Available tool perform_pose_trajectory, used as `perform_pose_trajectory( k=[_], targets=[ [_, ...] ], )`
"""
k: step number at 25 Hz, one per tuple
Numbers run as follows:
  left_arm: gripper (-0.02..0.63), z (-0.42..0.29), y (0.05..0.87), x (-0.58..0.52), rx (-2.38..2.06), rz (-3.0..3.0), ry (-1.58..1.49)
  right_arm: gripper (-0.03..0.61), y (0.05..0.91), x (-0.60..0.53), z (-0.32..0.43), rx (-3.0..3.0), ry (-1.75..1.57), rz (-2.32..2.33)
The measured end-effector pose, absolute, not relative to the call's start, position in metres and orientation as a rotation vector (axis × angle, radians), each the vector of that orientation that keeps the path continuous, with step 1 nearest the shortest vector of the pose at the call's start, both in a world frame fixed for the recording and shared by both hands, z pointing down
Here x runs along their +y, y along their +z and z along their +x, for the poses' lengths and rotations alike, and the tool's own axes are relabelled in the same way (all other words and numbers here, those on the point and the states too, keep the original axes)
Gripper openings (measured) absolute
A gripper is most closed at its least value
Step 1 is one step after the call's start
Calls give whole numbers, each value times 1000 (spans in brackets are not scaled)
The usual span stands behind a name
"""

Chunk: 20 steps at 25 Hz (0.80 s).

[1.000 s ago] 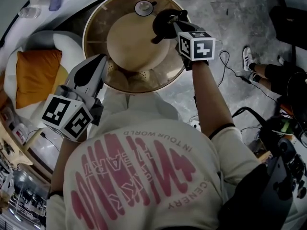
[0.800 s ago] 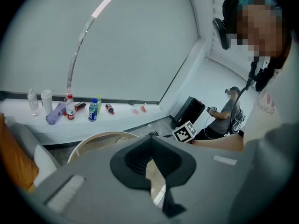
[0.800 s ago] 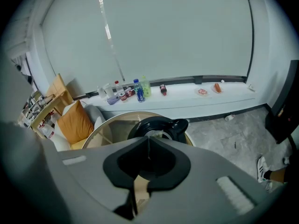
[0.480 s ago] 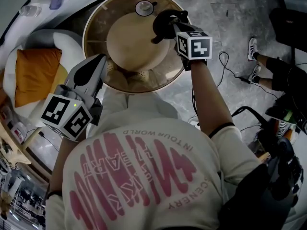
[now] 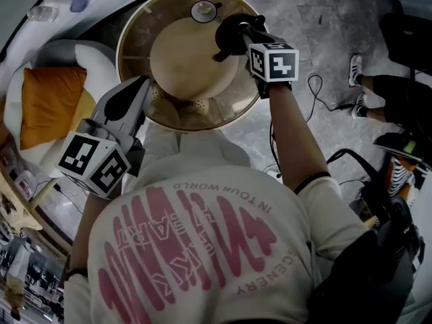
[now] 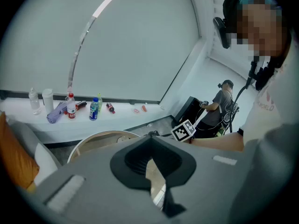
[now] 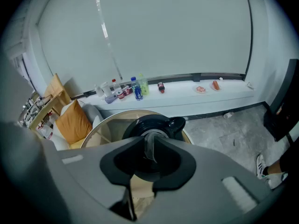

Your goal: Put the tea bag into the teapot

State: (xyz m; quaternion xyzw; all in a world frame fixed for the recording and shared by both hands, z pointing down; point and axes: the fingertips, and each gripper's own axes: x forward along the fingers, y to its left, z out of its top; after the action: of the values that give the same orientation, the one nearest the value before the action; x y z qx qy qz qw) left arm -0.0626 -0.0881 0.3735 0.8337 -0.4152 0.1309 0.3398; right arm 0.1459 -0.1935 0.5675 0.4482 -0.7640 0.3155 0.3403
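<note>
Right gripper view: the right gripper (image 7: 150,140) pinches what looks like the tea bag (image 7: 149,152) just over the black teapot (image 7: 164,123) ahead, probably lined up for a drop. Meanwhile the left gripper (image 6: 150,146) is closed and empty.

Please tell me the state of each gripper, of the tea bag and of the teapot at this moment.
Left gripper: jaws shut, nothing between them.
Right gripper: jaws shut on the tea bag, above the teapot.
Tea bag: pinched between the right jaws, held over the teapot's top.
Teapot: upright on the round table; its top seems open.
</note>
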Motion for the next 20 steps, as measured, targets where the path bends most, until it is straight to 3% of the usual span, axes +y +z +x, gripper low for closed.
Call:
perform_pose_trajectory(
  k=[14, 20],
  targets=[
    [14, -58, 374, -88, -1078, 2172, 338, 120, 547, -204, 150, -2034, 769, 1239],
    [14, -55, 371, -86, -1071, 2189, 322, 80, 521, -195, 158, -2082, 802, 1301]
  ],
)
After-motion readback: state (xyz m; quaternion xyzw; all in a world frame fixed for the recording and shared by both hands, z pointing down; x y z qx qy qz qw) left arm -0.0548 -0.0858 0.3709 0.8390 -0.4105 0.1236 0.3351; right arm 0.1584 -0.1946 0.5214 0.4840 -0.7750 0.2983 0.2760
